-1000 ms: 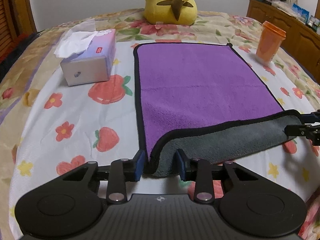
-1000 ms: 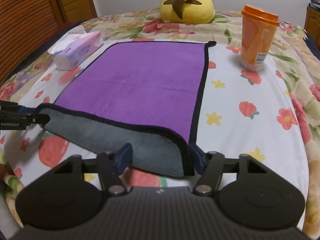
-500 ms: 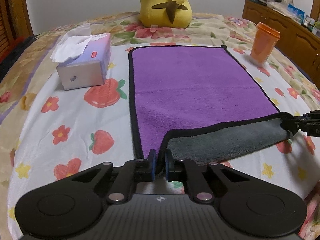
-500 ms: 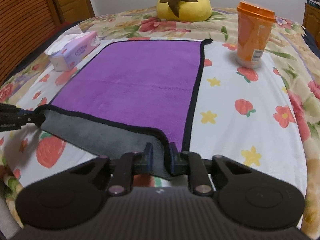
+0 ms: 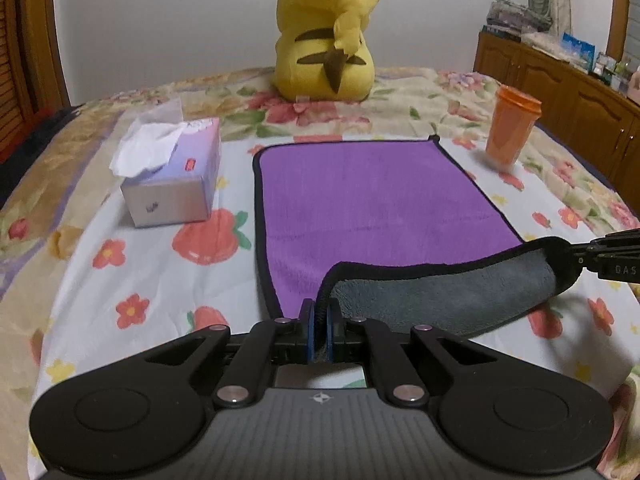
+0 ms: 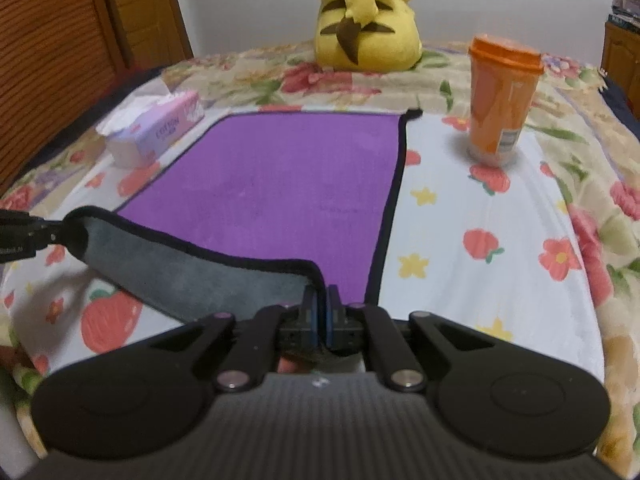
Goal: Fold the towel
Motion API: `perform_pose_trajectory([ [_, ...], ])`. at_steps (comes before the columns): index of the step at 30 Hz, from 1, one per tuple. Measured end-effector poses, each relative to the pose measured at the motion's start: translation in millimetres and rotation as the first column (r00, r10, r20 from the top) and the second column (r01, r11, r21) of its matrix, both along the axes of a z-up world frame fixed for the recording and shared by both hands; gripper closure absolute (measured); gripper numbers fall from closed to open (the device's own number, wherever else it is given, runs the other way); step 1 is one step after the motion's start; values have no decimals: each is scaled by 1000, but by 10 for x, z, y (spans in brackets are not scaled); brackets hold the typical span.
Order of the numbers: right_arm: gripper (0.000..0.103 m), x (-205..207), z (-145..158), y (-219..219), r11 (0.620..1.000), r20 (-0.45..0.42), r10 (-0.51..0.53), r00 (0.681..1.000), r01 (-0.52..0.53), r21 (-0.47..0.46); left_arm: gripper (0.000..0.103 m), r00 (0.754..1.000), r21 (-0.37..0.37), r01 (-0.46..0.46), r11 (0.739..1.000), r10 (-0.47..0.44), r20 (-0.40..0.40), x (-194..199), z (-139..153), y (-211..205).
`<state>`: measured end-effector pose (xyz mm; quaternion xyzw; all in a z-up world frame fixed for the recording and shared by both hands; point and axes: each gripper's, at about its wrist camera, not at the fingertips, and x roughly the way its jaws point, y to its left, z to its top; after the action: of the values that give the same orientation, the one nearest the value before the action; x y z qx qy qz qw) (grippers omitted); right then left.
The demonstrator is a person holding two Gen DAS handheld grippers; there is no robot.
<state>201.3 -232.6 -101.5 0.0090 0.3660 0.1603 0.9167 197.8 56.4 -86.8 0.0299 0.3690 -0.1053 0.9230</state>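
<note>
A purple towel [image 5: 372, 196] with a black hem and grey underside lies on the flowered bed sheet; it also shows in the right wrist view [image 6: 288, 184]. Its near edge is lifted and turned over, grey side [image 5: 440, 300] up. My left gripper [image 5: 319, 312] is shut on the near left corner. My right gripper [image 6: 321, 300] is shut on the near right corner. Each gripper shows at the edge of the other's view, the right one [image 5: 612, 260] and the left one [image 6: 24, 232], holding the raised edge between them.
A tissue box [image 5: 172, 176] stands left of the towel. An orange lidded cup [image 5: 510, 132] stands to its right. A yellow plush toy [image 5: 326, 36] sits beyond the far edge. A wooden cabinet [image 5: 560, 92] is at far right.
Both grippers closed from open onto the near corners, then lifted the near edge off the bed and carried it forward, so more grey underside shows.
</note>
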Motion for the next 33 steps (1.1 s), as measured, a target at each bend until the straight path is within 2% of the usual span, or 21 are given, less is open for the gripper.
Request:
perform_pose_trajectory([
  [12,99,44,97,-22,1000,81,-5,997,3,19,95,999,0,-16,1000,16,47,21,58,-17],
  [33,99,205,79,0,1000,99,17,995,-18,18,95,998,-4,-23,1000,24,62,204,42,7],
])
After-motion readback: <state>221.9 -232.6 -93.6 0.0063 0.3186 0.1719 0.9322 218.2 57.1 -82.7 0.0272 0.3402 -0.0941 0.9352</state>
